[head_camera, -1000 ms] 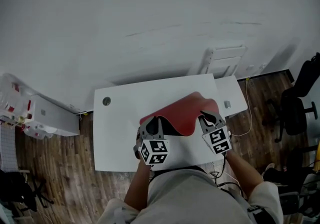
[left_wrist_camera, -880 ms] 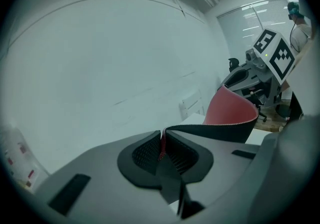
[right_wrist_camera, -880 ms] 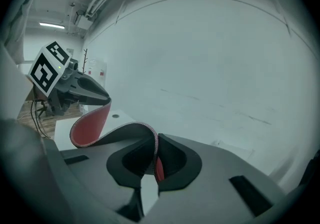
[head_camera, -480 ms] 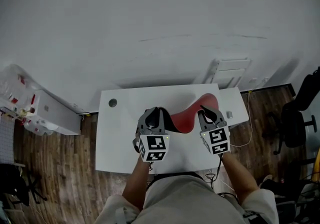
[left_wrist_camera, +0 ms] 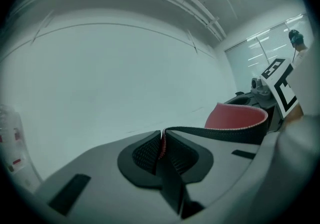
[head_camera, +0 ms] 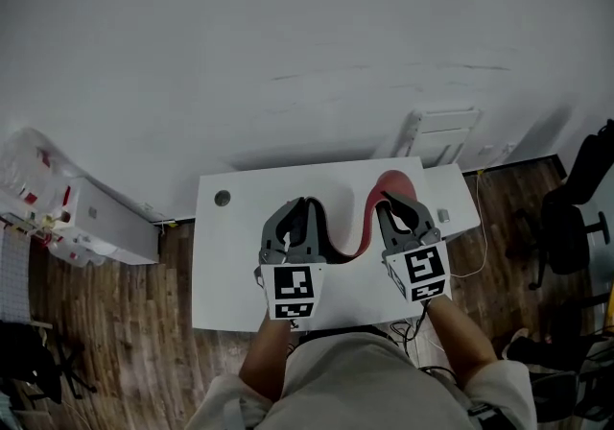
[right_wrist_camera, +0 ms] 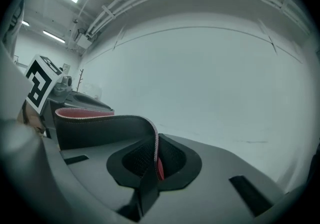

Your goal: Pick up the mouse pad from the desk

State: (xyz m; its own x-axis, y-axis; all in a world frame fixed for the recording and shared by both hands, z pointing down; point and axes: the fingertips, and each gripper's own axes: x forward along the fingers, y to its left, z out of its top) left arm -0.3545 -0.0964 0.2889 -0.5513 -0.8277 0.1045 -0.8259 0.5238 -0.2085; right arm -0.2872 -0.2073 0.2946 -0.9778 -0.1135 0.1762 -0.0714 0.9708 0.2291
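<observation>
Above the tabletop, the mouse pad sagged between the left tongs and right tongs. Each was clenched on only a thin edge, so the floppy pad could have slipped free and dropped.

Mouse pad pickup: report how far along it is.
Done: left tool and right tool each clamp an edge of the red, black-backed fabric mouse pad. In hand: it sags between them, apparently off the white desk. Left: little, perhaps only confirming it hangs clear.
</observation>
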